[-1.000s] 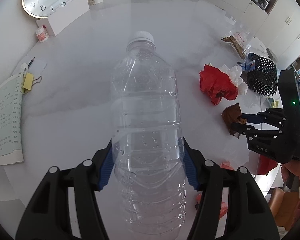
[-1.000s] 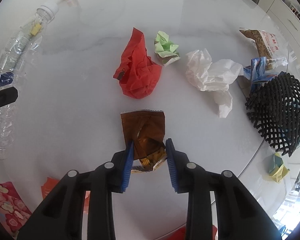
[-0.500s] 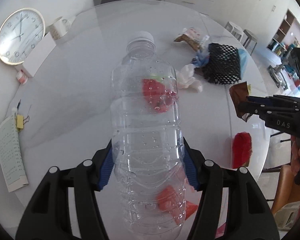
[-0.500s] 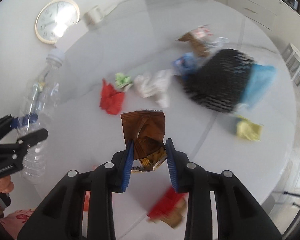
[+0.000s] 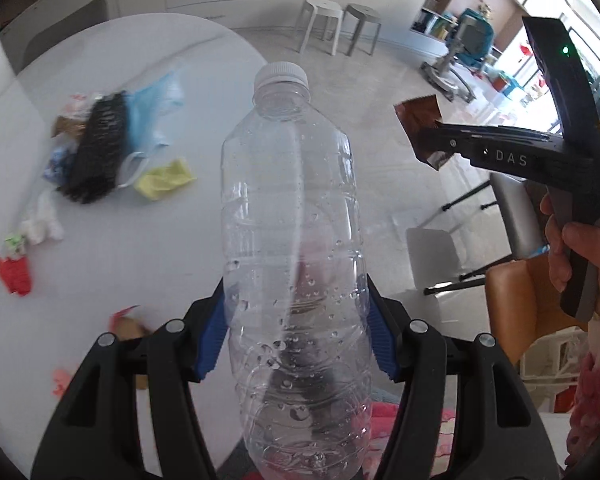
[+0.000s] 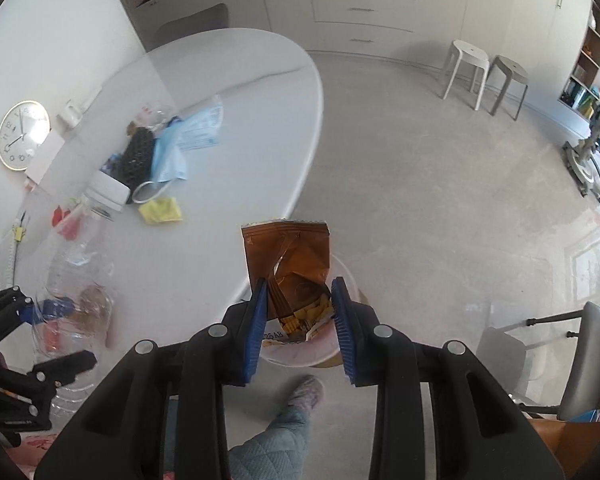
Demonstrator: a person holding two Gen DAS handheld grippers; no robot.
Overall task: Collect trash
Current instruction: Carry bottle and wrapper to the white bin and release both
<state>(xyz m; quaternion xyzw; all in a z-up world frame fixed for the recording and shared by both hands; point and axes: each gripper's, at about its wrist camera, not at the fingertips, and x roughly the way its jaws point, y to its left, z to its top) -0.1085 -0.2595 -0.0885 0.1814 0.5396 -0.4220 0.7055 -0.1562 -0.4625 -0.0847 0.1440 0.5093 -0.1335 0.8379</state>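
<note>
Both loads have left the table (image 6: pixel 260 92) in the last second: a moment ago the bottle and the wrapper sat low over the white top among the litter, and now both cameras look out past the table edge to the floor.

On the left, the left gripper (image 5: pixel 296 332) is clenched on the clear plastic bottle (image 5: pixel 292 216), its blue pads pressing the lower body on both sides, cap pointing away. The bottle is held up in the air near the table's edge, with the pile that remains lying beyond it: the black net (image 5: pixel 96 148), the blue plastic bag (image 5: pixel 156 104), the yellow scrap (image 5: pixel 164 178), the white tissue (image 5: pixel 40 220) and the red paper (image 5: pixel 14 274) (all smeared by motion, so the swing looks quick).

To the right, the right gripper (image 6: pixel 300 320) is clamped on the brown snack wrapper (image 6: pixel 292 256), torn mouth toward the fingers. Directly below it, off the table, a pale round bin (image 6: pixel 342 276) shows on the floor, mostly hidden behind the wrapper and fingers, with the person's slippered foot (image 6: pixel 306 392) just beside it.

My reading is that pickup is done for these two pieces and the drop is next: the wrapper seems already lined up over the bin, while the bottle has farther to travel. Most of the trash is not yet collected.
</note>
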